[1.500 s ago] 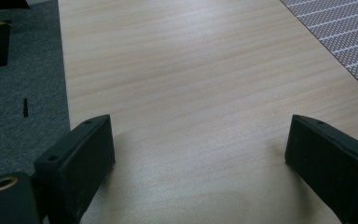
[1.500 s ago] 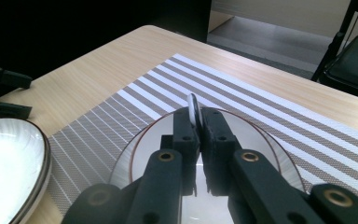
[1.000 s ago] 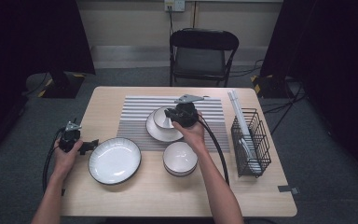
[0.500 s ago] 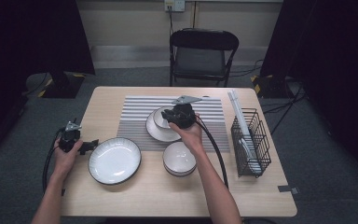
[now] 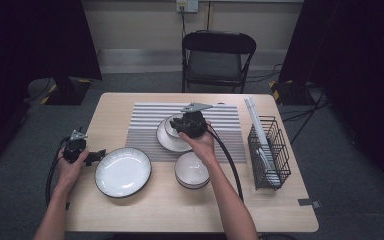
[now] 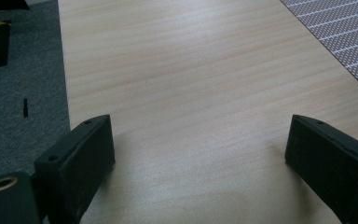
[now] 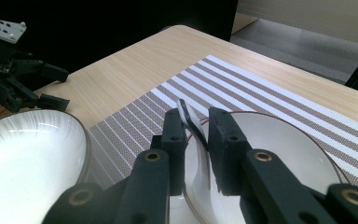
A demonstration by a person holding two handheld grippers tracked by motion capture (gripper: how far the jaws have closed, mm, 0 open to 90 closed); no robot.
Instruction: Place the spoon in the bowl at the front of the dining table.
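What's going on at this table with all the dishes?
A person is handling dishes with a hand-held gripper in each hand. The right gripper straddles the rim of a small bowl sitting on a plate on the striped mat, its jaws just easing open. The left gripper waits open over bare table.

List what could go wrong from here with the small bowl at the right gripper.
1. The right gripper has just been opening its jaws with the rim of the small bowl between them; if the bowl isn't seated flat on the plate, it may drop and chip.
2. Withdrawing at an angle could snag that rim and tip the bowl.
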